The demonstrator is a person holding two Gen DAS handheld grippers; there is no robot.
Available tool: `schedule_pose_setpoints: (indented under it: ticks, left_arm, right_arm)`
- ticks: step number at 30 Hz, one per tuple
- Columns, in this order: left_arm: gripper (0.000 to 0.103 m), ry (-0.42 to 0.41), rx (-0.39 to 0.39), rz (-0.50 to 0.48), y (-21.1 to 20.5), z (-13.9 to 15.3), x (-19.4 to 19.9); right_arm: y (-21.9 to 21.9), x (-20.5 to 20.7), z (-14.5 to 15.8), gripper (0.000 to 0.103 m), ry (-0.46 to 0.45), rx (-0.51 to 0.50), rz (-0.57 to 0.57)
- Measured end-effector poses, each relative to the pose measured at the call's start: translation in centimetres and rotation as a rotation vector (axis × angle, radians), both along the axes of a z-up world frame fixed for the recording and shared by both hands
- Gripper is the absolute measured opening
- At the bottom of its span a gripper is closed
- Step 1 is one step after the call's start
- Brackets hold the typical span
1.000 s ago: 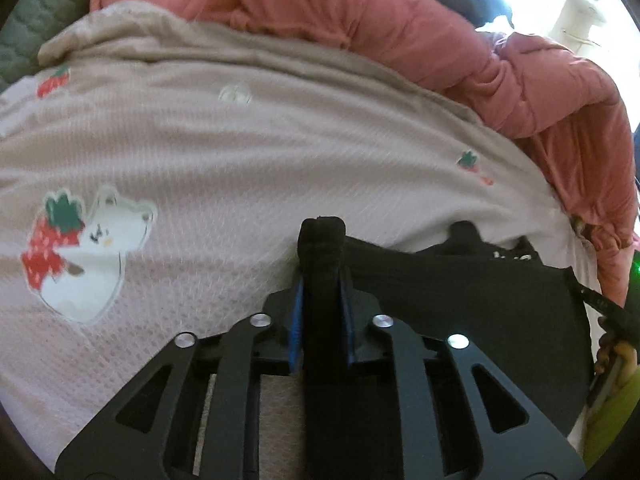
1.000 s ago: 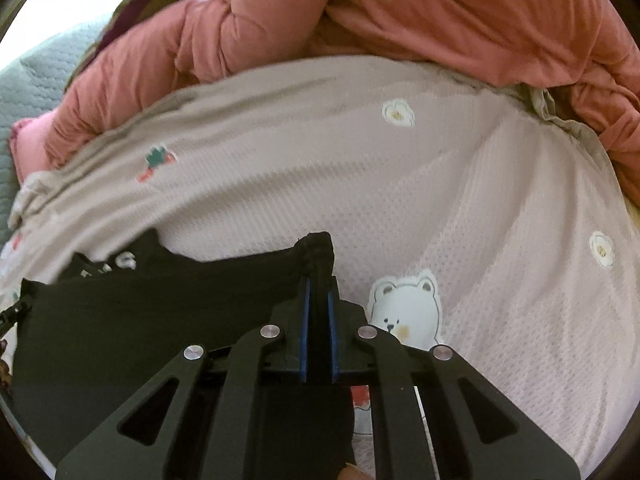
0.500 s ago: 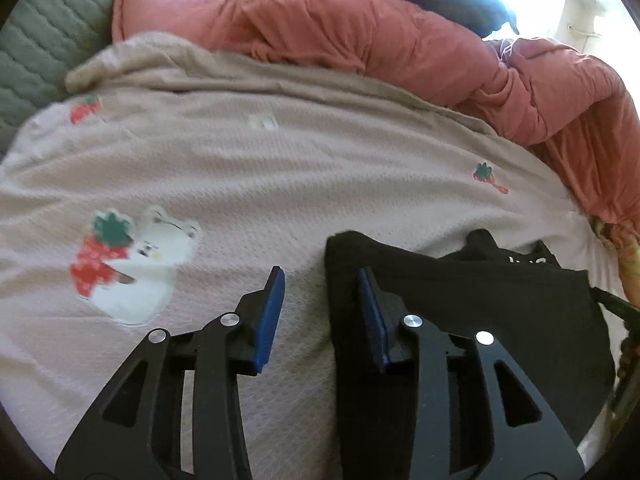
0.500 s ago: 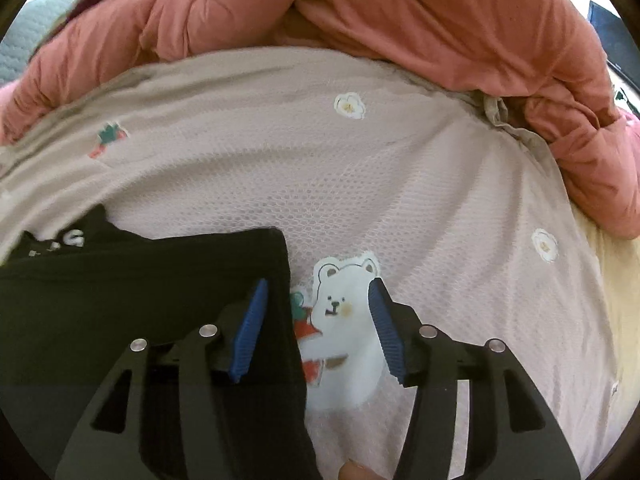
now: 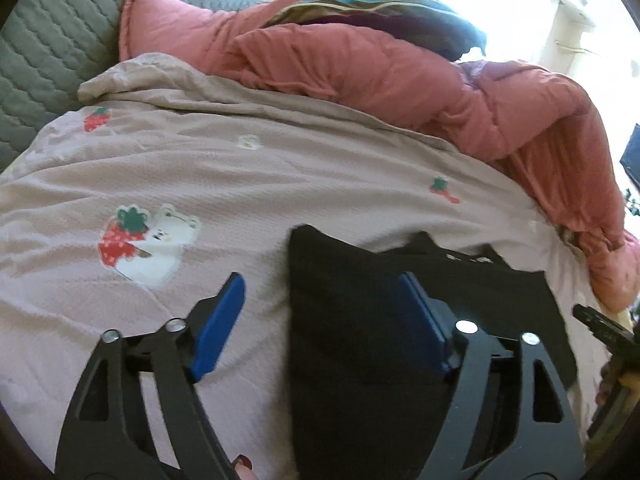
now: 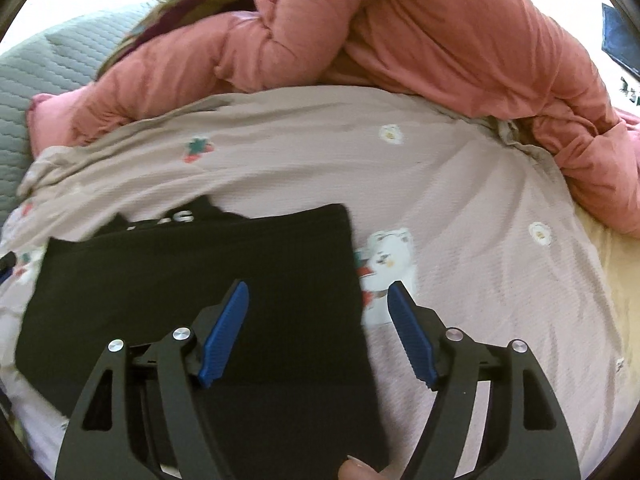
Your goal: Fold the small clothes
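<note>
A black garment (image 5: 360,320) (image 6: 192,280) lies folded flat on a beige bedspread (image 5: 240,176) (image 6: 460,200) printed with bears and strawberries. A strip with white lettering (image 6: 168,218) peeks out past its far edge. My left gripper (image 5: 320,280) hovers above the garment's left edge, jaws opening, blue pads clear of the cloth. My right gripper (image 6: 318,288) hovers above the garment's right edge, jaws also opening, nothing pressed between the pads. The tip of the right gripper (image 5: 600,326) shows at the far right of the left wrist view.
A bulky pink quilt (image 5: 380,64) (image 6: 400,32) is heaped along the far side of the bed. A grey quilted cushion (image 5: 48,48) (image 6: 36,68) lies at the far left. Dark striped fabric (image 5: 392,12) rests on top of the quilt.
Both grippers were shut on the garment's far corners a second ago. Both have let go, spread their jaws and drawn up and back; the garment now lies flat.
</note>
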State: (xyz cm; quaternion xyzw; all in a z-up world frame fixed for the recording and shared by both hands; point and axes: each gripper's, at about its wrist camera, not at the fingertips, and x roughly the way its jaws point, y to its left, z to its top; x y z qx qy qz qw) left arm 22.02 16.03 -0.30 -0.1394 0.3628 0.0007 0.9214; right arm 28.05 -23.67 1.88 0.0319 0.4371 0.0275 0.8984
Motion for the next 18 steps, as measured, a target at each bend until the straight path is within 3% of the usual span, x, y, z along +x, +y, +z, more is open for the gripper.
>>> schedule_pose_setpoints:
  ticks: [4, 10, 14, 18]
  left_arm:
    - [0.081, 0.004, -0.024, -0.043, -1.7, -0.1, -0.7]
    - [0.081, 0.065, -0.013, -0.112, -4.6, -2.2, -1.3]
    - [0.081, 0.107, 0.091, -0.142, -6.8, -3.9, -1.8]
    - [0.082, 0.138, 0.128, -0.143, -7.4, -5.3, -1.9]
  right_arm:
    - [1.8, -1.3, 0.3, 0.072, -0.003, 0.025, 0.062]
    - [3.5, -2.8, -0.3, 0.076, 0.01, 0.031, 0.128]
    - [3.2, -3.3, -1.1, 0.076, 0.027, 0.037, 0.137]
    - [2.9, -3.5, -2.5, 0.076, 0.073, 0.008, 0.134]
